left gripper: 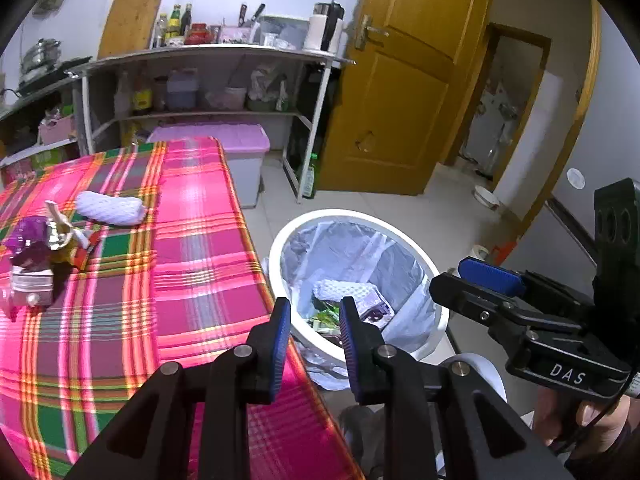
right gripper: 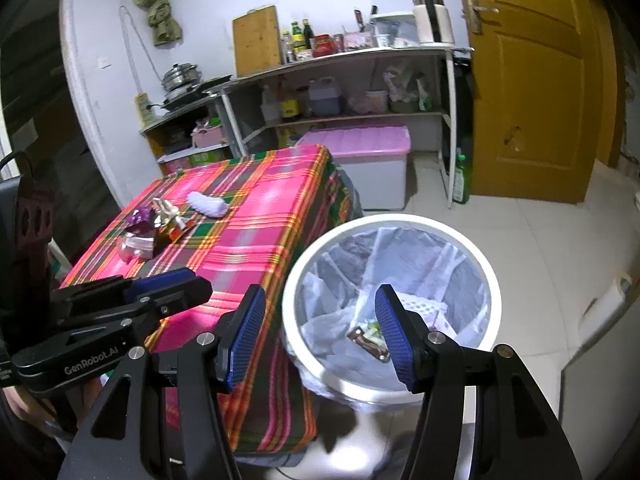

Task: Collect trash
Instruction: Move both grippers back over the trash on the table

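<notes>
Both grippers empty: left gripper [left gripper: 314, 344] fingers narrowly parted, right gripper [right gripper: 320, 332] fingers wider. Foam net sleeve [left gripper: 110, 208] and crumpled wrappers [left gripper: 40, 248] near bench's far-left edge; light, soft, crushable, probably best pinched mid-body. Bin [right gripper: 492, 280] beside bench.

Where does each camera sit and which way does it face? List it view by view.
Left wrist: on the left gripper, looking down past the table edge at the bin; the right gripper and a hand show at right.
Right wrist: on the right gripper, facing the bin; the left gripper shows at left.
Shared: table, bin, shelf, door; both jaws empty.
</notes>
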Available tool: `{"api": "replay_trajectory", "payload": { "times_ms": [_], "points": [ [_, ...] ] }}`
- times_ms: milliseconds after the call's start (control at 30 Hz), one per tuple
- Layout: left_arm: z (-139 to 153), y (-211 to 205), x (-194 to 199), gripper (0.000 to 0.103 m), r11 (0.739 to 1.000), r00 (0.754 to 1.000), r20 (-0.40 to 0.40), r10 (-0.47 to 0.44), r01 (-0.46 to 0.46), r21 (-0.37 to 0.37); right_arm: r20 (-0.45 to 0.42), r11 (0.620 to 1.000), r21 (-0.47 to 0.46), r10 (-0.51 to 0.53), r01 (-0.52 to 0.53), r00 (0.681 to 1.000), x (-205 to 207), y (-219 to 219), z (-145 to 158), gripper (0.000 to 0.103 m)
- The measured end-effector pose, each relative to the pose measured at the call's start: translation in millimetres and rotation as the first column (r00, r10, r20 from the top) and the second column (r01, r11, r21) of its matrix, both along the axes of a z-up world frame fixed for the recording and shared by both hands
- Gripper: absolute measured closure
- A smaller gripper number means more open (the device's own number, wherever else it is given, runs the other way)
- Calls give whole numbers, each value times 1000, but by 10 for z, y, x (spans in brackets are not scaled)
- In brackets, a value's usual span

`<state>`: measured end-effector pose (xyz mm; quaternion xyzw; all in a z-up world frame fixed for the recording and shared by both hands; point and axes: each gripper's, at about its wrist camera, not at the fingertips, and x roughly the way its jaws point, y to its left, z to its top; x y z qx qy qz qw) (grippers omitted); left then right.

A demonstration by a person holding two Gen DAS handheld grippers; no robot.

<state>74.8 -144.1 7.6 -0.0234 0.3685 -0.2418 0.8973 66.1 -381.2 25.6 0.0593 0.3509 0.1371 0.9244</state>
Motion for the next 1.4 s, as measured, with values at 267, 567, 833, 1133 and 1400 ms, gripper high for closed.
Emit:
{"api": "replay_trajectory", "payload": {
  "times_ms": [267,567,833,1133,1400],
  "points": [
    [111,256,-146,78,998,997,46,56,-56,-5,30,998,-37,47,-46,998,-59,234,76,45],
    [138,513,-277,78,994,991,78,107,-107,3,92,991,-46,131,-127,987,-126,467,107,45],
    [91,753,-355,78,988,985,87,152,-153,9,47,979,-37,201,-200,978,-47,714,24,45],
    [2,1115,-313,78,972,969,75,235,-236,8,-2,973,-34,229,-229,973,57,902,-44,45],
    [-66,1452,-226,78,948,946,56,319,-319,0,-17,963,-24,269,-269,963,170,1120,-44,45]
  ]
}}
